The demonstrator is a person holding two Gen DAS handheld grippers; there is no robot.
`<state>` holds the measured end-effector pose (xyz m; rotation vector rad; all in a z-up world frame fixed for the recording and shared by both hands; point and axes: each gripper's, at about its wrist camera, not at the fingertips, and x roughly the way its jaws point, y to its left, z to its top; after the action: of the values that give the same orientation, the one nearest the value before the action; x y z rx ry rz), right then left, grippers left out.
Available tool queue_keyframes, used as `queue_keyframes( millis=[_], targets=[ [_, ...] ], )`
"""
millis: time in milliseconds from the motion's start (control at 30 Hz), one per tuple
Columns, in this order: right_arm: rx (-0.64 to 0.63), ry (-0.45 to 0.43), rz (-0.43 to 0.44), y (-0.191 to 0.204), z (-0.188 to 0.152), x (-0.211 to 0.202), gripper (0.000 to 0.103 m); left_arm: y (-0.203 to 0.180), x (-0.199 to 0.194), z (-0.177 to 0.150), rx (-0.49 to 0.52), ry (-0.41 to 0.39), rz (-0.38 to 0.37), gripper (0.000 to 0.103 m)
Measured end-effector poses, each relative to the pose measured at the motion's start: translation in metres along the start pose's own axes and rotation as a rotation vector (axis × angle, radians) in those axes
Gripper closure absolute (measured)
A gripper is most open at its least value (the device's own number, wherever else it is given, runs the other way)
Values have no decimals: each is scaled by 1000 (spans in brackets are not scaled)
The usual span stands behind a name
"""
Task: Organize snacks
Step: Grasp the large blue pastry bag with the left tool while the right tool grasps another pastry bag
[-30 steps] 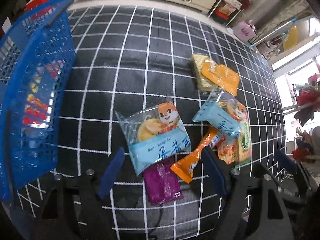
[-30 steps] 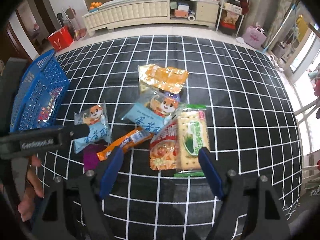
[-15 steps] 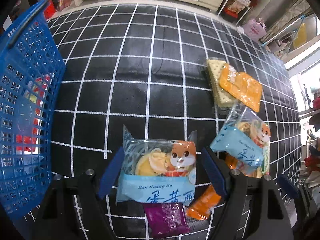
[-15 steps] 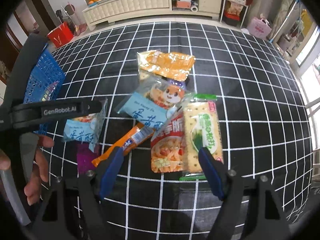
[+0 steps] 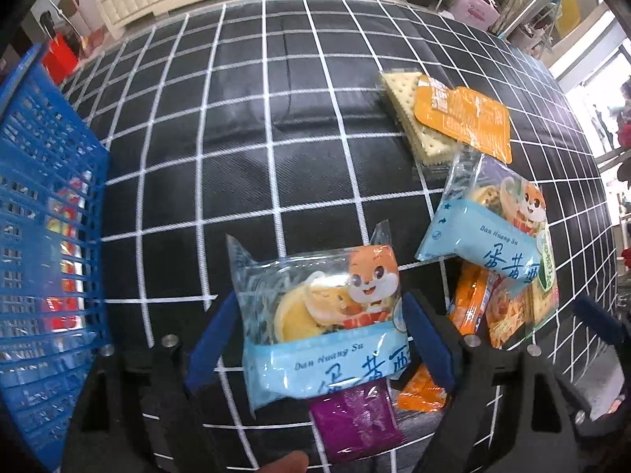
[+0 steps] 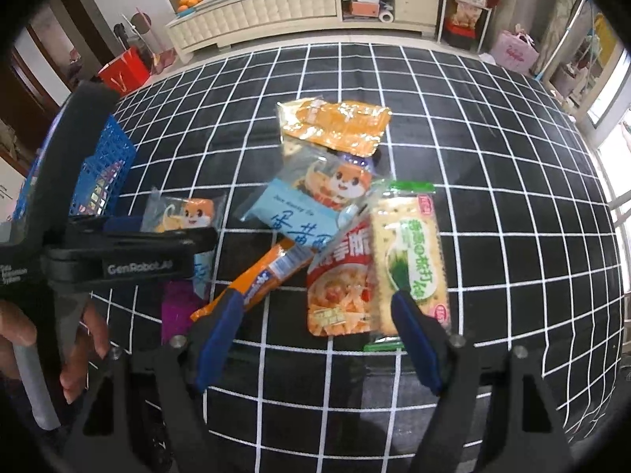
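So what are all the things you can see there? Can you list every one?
Fox pastry packs: two, light blue; one between the left fingers, one mid-pile.
Orange flat pack: one, far end of pile.
Cracker pack: one, green and cream, right.
Red snack pack: one, beside the crackers.
Orange stick pack: one, slanted.
Purple packet: one, nearest.
Basket: one, blue, left; snacks inside.
Cloth: one, black, white grid.
Left gripper: open, jaws just widened.
Right gripper: open.
Hand: one, holding the left gripper.
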<state>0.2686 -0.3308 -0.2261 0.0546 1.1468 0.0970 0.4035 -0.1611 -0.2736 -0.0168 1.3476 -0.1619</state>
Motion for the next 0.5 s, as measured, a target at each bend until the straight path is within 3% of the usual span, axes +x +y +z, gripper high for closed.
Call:
queue_keyframes(
  millis=[167, 267, 500],
  targets=[
    [13, 4, -13, -6, -1, 2, 22, 4, 19, 1, -35, 53, -67, 19],
    [16, 4, -21, -10, -1, 2, 22, 7, 20, -2, -35, 11, -29, 19],
    [13, 16, -32, -9, 3, 6, 22, 13, 15, -14, 8, -22, 14, 39]
  ],
)
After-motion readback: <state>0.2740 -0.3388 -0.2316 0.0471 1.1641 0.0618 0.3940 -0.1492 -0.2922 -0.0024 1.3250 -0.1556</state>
